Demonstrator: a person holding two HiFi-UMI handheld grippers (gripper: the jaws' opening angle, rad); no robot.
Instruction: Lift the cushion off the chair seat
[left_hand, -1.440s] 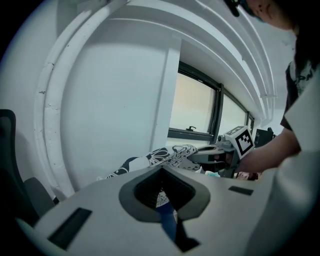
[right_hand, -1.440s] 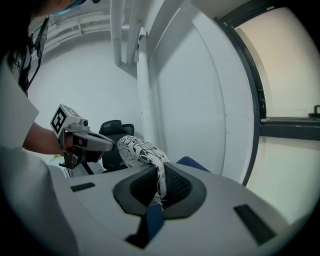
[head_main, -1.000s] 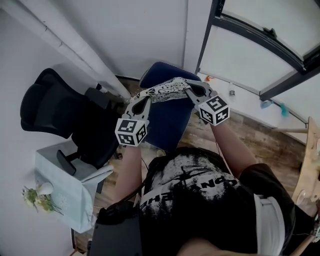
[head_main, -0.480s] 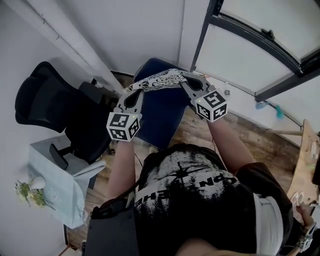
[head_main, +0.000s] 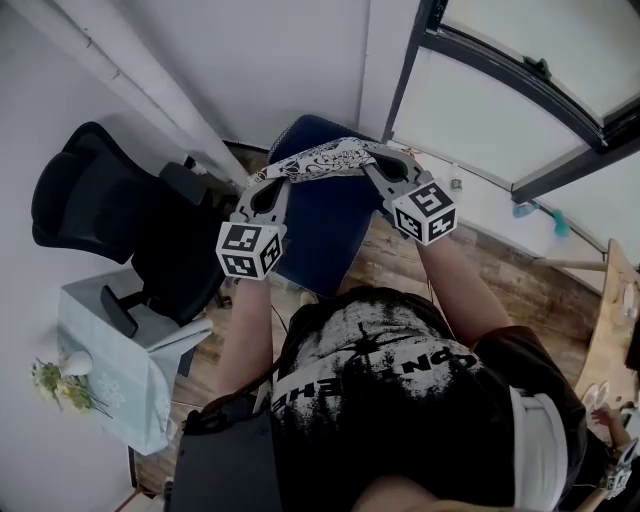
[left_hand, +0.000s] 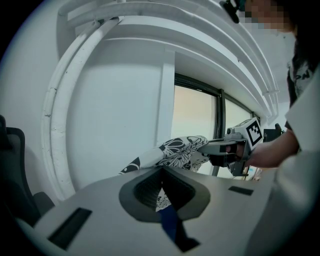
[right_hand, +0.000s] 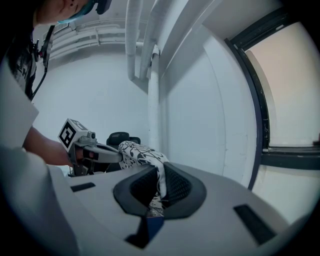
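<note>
Cushion (head_main: 325, 160) and chair (head_main: 322, 238) are apart, as far as we can judge. In the head view the black-and-white patterned cushion hangs as a sagging band between the two tongs, above the blue seat. The left tongs (left_hand: 161, 180) are closed down on one end of it. In the left gripper view we see the patterned cloth pinched between the ribbed pads (left_hand: 147, 187), with the rest of the cushion running off to the far side. The right tongs (right_hand: 160, 182) are likewise clamped on the opposite end, a thin fold of cloth squeezed flat between the pads with almost no gap left. Both gripper views show the cushion against the white wall (left_hand: 115, 115), with nothing touching it from below, so we take the lift itself as done, or very nearly so.

What is left seems small. From above we cannot see how far the cushion's underside stands off the seat, because the cushion covers that part of the chair. A little more height may be wanted before we call it fully clear. Both grips sit at the very edges of the cloth, so we judge a slip from either pair of pads to be the main risk while the cushion is in the air. Where it should go next, the task does not say.
</note>
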